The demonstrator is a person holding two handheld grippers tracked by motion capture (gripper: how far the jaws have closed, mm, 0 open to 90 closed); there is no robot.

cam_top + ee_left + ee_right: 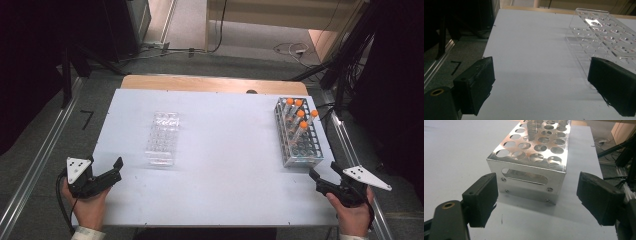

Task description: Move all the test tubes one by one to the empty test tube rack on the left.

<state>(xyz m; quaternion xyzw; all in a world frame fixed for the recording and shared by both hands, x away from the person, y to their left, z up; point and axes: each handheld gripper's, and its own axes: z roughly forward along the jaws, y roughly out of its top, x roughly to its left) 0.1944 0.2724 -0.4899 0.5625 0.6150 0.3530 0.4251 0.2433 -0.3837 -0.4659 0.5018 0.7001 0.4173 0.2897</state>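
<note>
A clear plastic tube rack lies empty on the white table, left of centre. At the right stands a metal tube rack holding several orange-capped tubes at its far end. My left gripper rests open near the table's front left, short of the clear rack. In the left gripper view my left gripper has the clear rack ahead to its right. My right gripper is open just in front of the metal rack. In the right gripper view my right gripper faces the near end of the metal rack, with nothing between the jaws.
Beyond the table's far wooden edge the floor carries cables. Metal rails run along both sides. Dark equipment stands at the back left. Bare white surface spreads between the two racks.
</note>
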